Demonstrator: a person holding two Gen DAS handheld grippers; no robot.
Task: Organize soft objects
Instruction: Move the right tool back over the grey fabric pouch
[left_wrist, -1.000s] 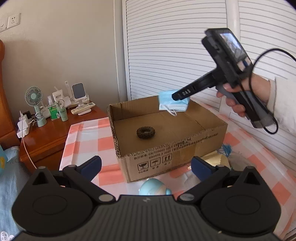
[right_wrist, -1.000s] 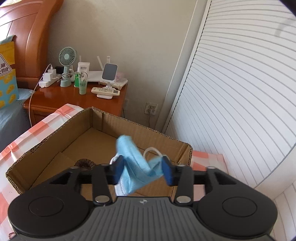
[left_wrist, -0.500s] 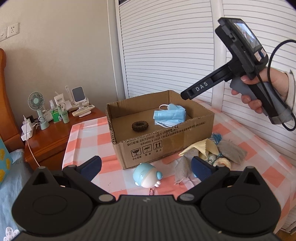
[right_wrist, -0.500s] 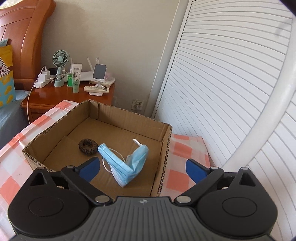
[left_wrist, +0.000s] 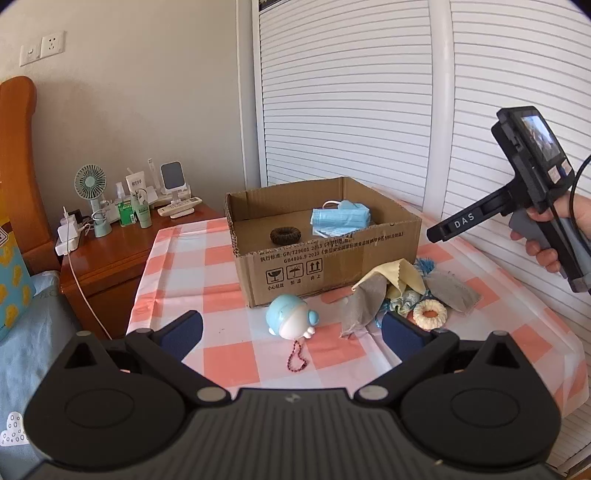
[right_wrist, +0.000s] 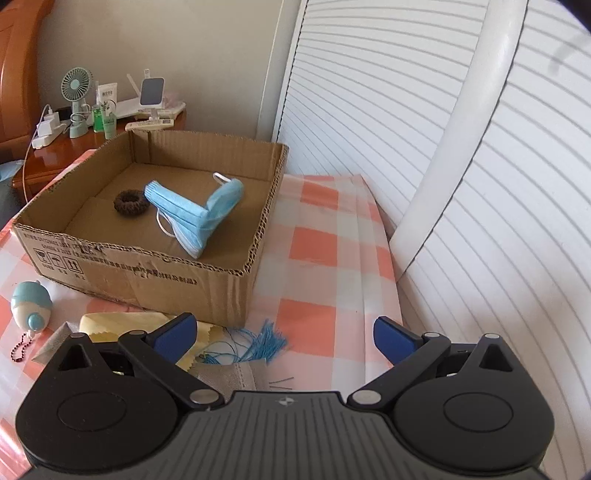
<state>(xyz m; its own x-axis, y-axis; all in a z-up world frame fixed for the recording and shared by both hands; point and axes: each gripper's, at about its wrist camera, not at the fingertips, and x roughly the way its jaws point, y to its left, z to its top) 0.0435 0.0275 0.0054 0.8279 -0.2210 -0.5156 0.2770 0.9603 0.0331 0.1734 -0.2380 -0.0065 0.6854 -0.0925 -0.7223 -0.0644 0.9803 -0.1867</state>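
Nearest, the left gripper is seen with its blue-padded jaws spread wide and nothing between them, above the pink-and-white checked tablecloth. Just beyond lies a round pale-blue plush toy with a red bead chain, and beside it a heap of grey and yellow cloths, a blue tassel and a cream knitted ring. The right gripper is held over that heap, jaws fully apart and empty. Further back stands the open brown cardboard box, in which a folded light-blue face mask rests next to a dark brown hair scrunchie. Farthest, a wooden nightstand with a small green fan is seen
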